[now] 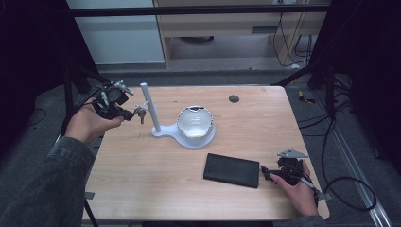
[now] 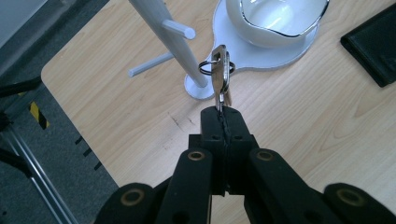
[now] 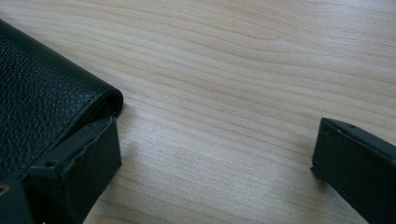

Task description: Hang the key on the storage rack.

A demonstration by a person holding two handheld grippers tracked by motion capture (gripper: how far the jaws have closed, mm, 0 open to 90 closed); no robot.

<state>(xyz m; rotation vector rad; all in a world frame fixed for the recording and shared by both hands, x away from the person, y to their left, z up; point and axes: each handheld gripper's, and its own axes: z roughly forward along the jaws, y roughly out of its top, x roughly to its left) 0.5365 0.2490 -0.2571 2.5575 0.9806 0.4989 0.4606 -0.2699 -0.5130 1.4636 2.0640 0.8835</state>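
The left gripper [image 2: 221,112] is clamped on small metal keys on a ring [image 2: 219,74], just beside the white pegged stand [image 2: 163,28]. Light, stiff and probably slippery, they are best pinched by the blades so the ring hangs free. The right gripper [image 3: 215,154] rests with jaws apart.

Both handheld rigs are matte black: the left gripper [image 2: 221,114] has brass-ringed pivot holes behind its flat jaws, the right gripper [image 1: 267,173] has a grey three-cornered plate on top, and the person's left sleeve [image 1: 45,187] is grey-green denim.

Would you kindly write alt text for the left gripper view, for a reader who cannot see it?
The left gripper, jaws shut, holds a bunch of keys by one tip above a wooden table. Just beyond stands a white peg stand, its base carrying a white bowl; a black wallet lies at right.
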